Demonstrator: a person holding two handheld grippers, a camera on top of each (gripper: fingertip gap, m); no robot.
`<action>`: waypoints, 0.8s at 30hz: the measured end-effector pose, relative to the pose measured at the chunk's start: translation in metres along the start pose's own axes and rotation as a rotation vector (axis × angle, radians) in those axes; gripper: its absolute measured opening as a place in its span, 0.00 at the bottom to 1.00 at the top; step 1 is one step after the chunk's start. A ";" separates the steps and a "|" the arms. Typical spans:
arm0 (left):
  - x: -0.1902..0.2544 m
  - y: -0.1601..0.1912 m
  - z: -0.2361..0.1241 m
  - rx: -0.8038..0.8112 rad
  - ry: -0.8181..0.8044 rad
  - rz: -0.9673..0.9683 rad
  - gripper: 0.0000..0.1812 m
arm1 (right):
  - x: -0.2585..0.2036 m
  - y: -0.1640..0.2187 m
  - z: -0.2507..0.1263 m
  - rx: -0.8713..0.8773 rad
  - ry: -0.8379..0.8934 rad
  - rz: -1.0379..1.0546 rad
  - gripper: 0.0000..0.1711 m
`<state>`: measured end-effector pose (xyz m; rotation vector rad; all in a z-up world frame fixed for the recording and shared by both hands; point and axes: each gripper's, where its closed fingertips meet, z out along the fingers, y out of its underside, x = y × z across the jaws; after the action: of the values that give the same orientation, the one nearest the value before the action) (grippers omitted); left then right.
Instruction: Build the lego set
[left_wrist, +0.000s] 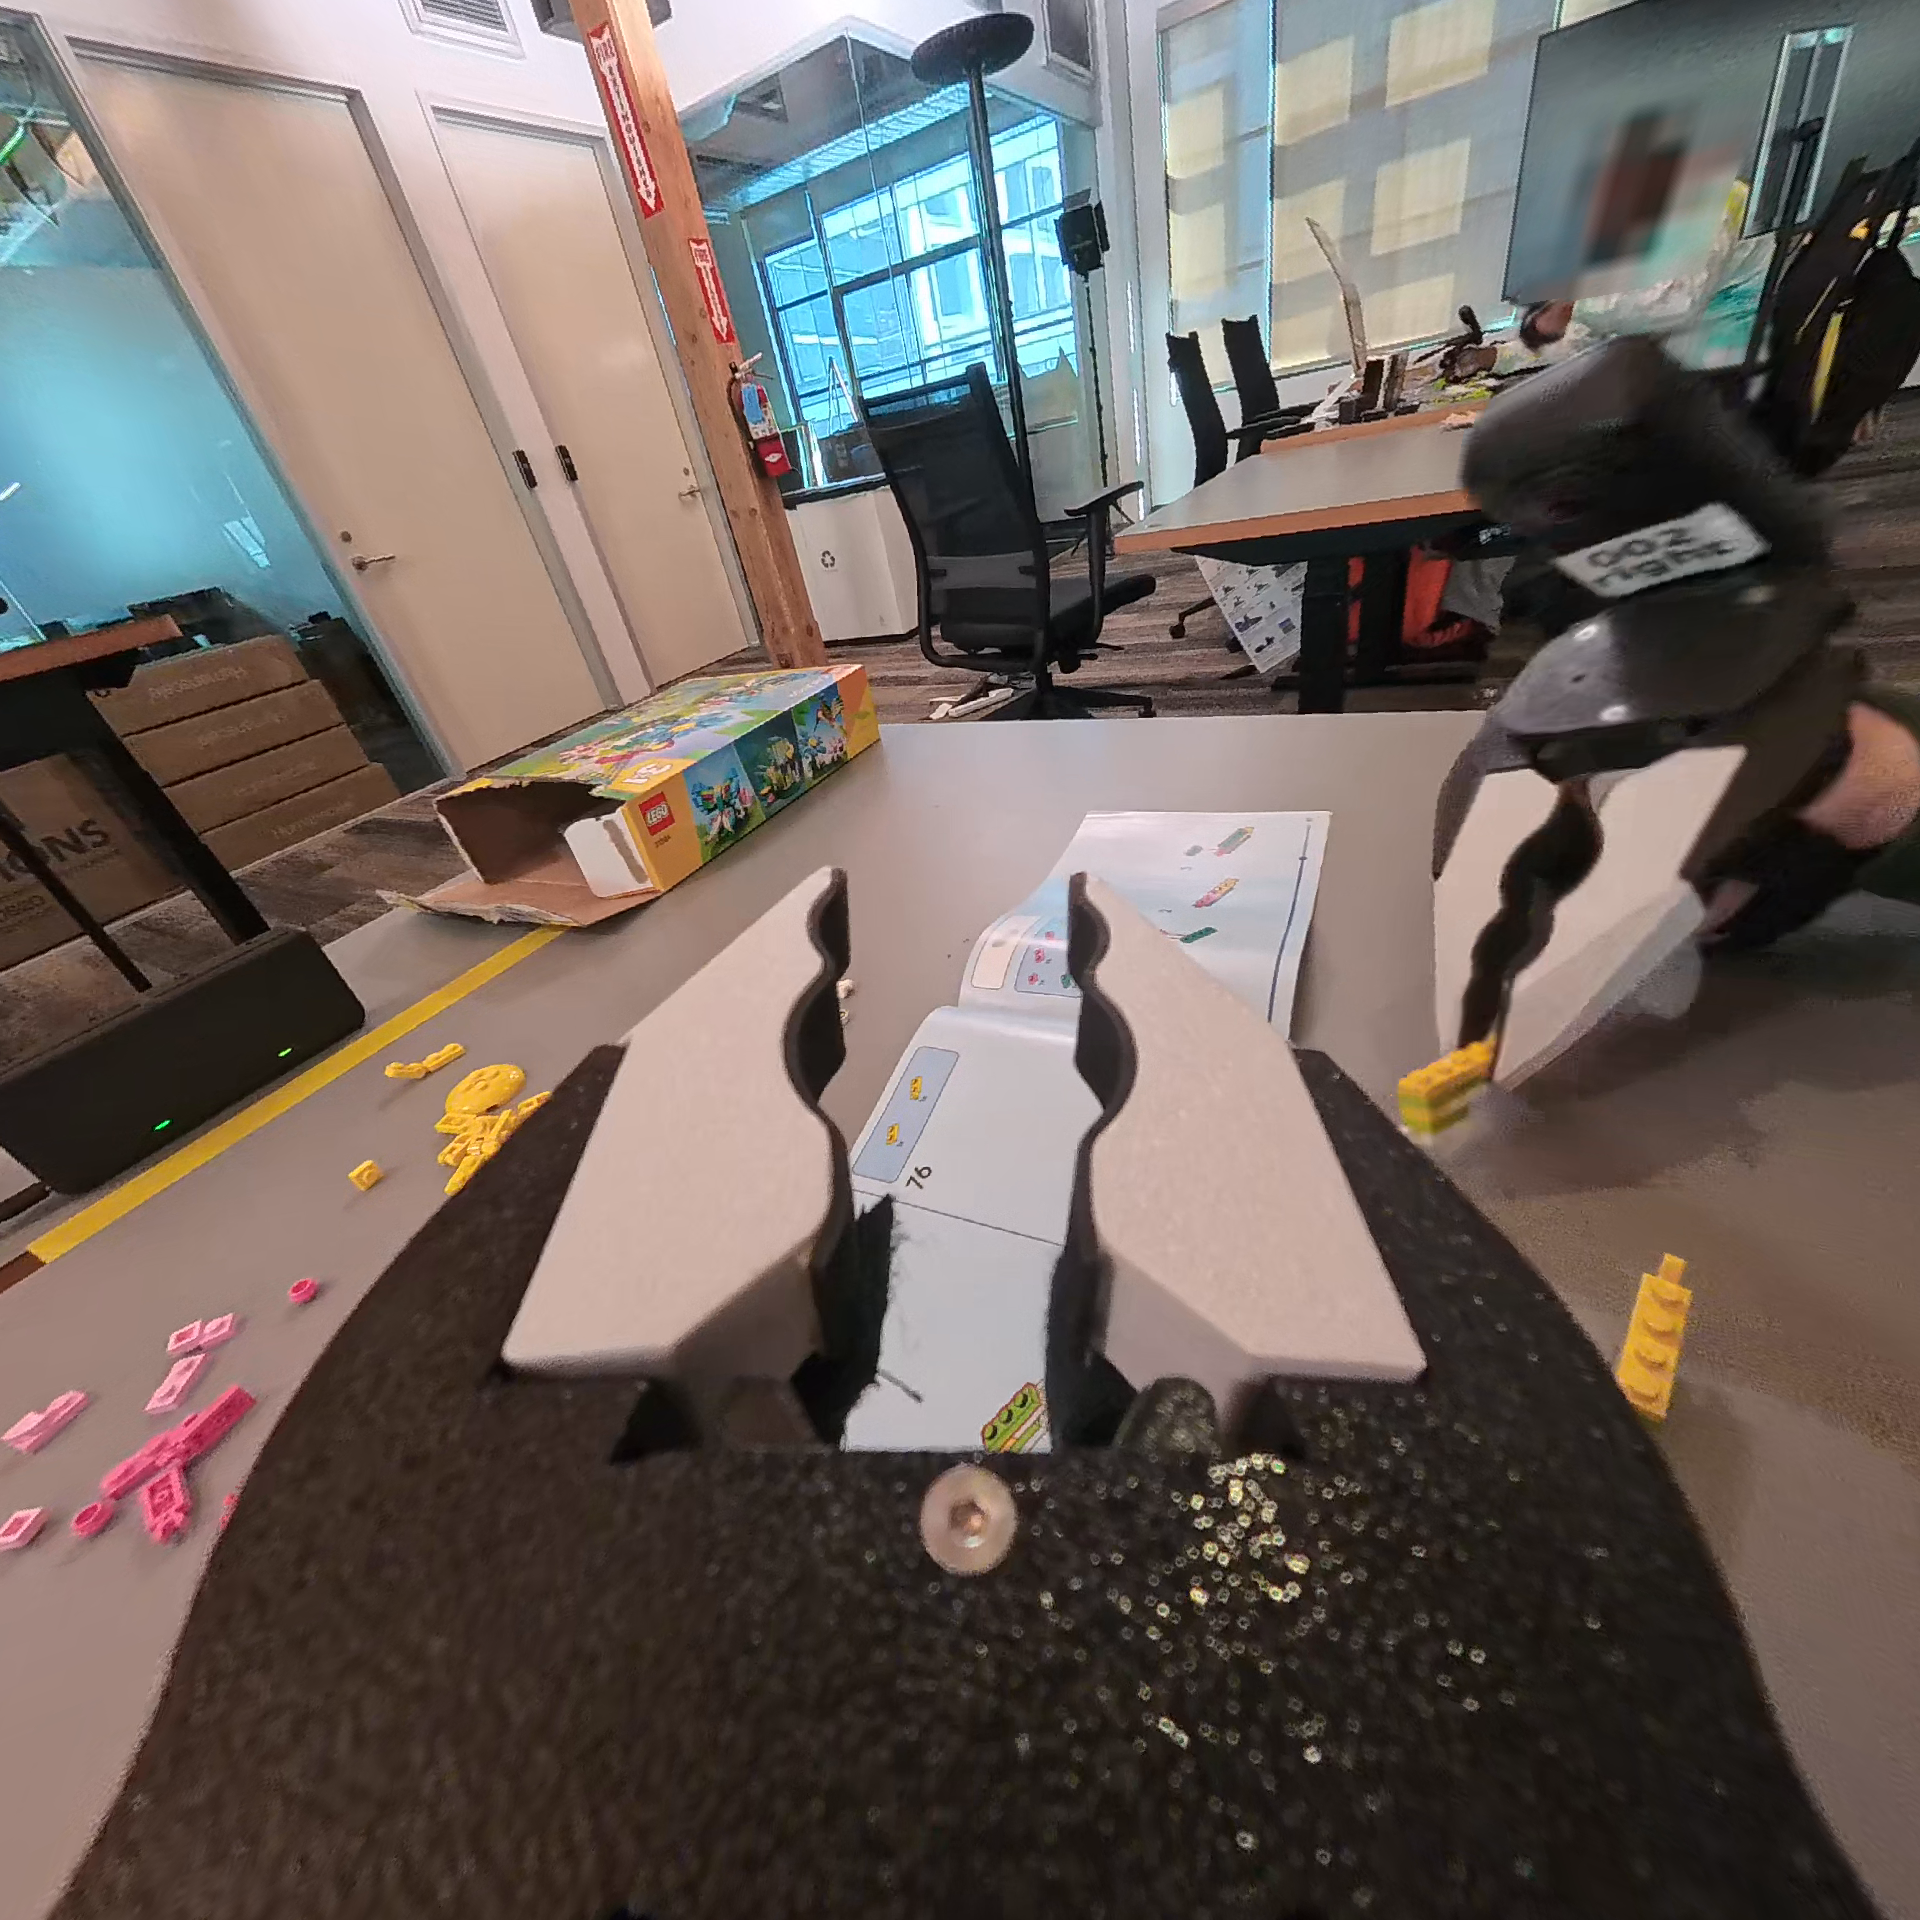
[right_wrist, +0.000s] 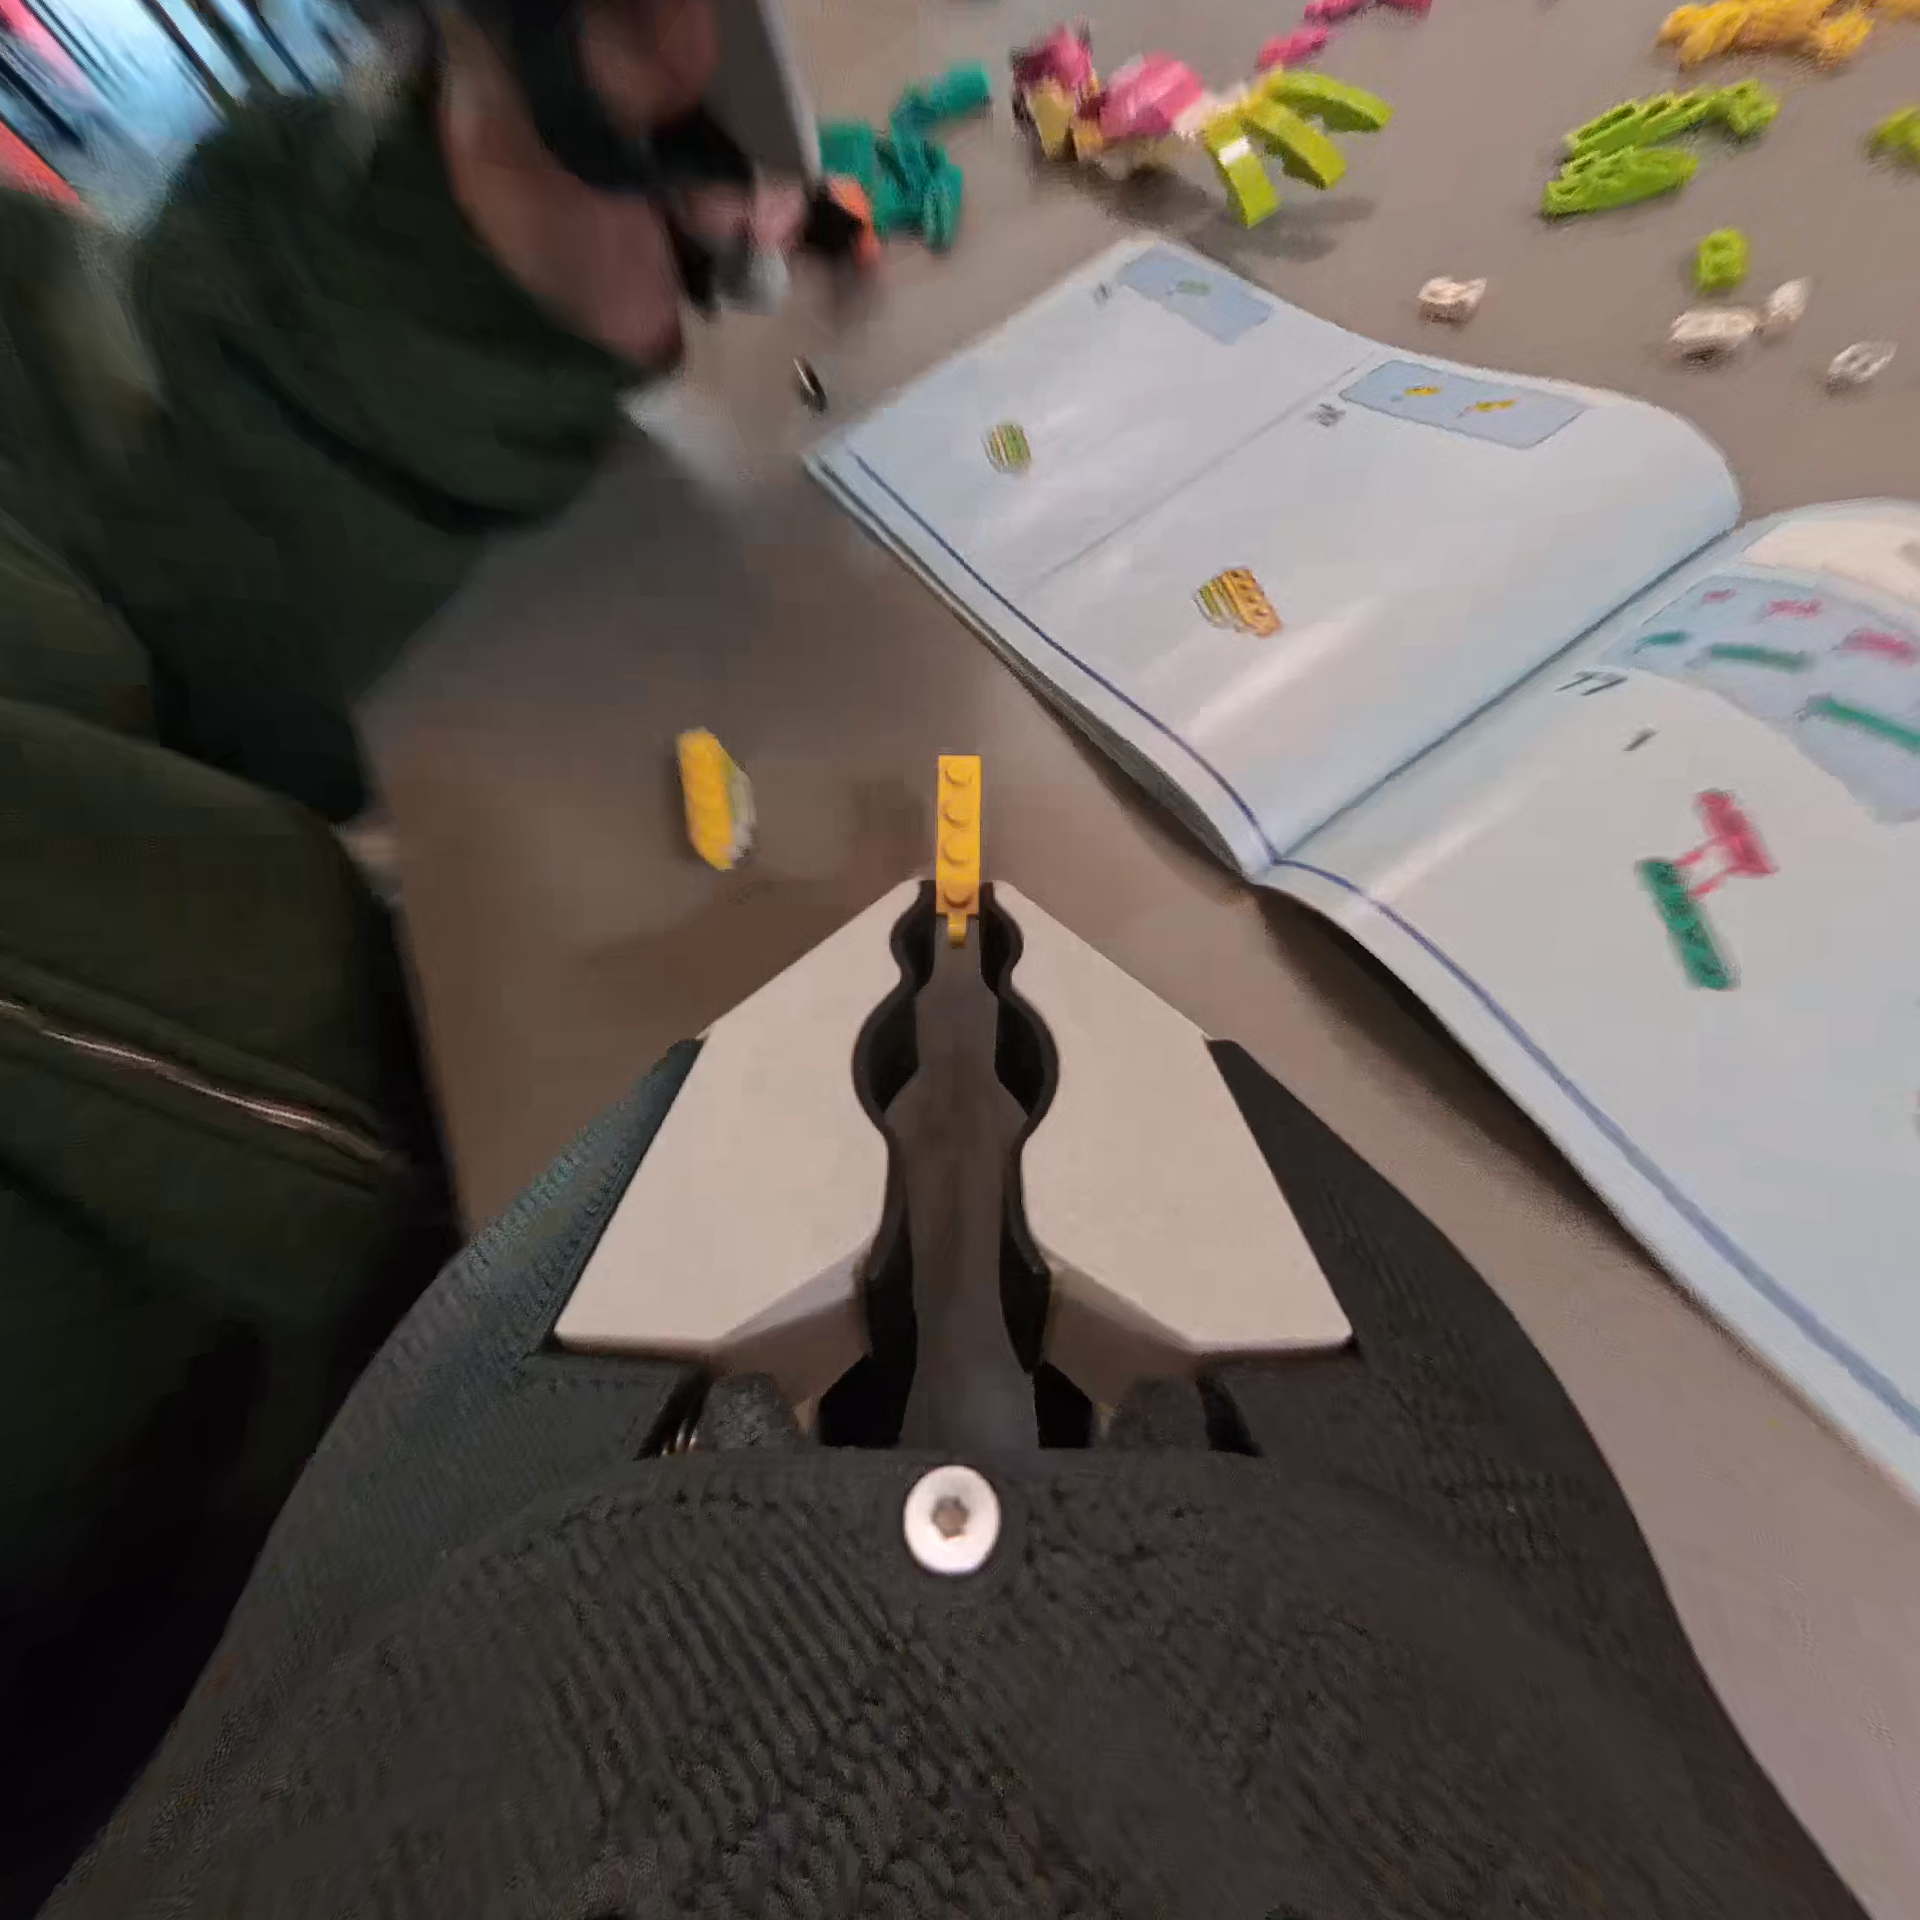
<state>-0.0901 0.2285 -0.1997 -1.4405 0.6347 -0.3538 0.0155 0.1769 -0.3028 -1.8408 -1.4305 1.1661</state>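
Left wrist view: sits low over table (left_wrist: 1039, 769), looks forward along own fingers, across booklet (left_wrist: 1195, 914) toward office beyond. Right wrist view: close above table (right_wrist: 582, 644), tilted down, facing person's sleeve (right_wrist: 260, 343); much motion blur. Shared: booklet (right_wrist: 1351, 582), grey tabletop, small yellow piece (left_wrist: 1652, 1335) (right_wrist: 956, 831). Left view also catches right gripper (left_wrist: 1481, 1039) far right.

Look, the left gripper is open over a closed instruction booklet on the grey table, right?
Not quite: the instruction booklet lies open, not closed. The left wrist view shows the left gripper open over its spread pages on the grey table.
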 end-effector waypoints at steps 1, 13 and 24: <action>0.000 0.000 0.000 0.002 0.002 0.002 0.22 | -0.006 -0.007 -0.003 0.054 -0.085 0.108 0.03; 0.004 0.001 0.001 -0.002 0.019 0.005 0.22 | -0.005 -0.025 -0.023 0.245 -0.379 0.557 0.03; 0.092 0.014 0.007 -0.125 0.508 -0.160 0.24 | -0.017 -0.040 -0.025 0.312 -0.398 0.430 0.03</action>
<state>-0.0158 0.1822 -0.2306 -1.5346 0.9639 -0.8346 0.0164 0.1753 -0.2521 -1.8022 -0.9778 1.9364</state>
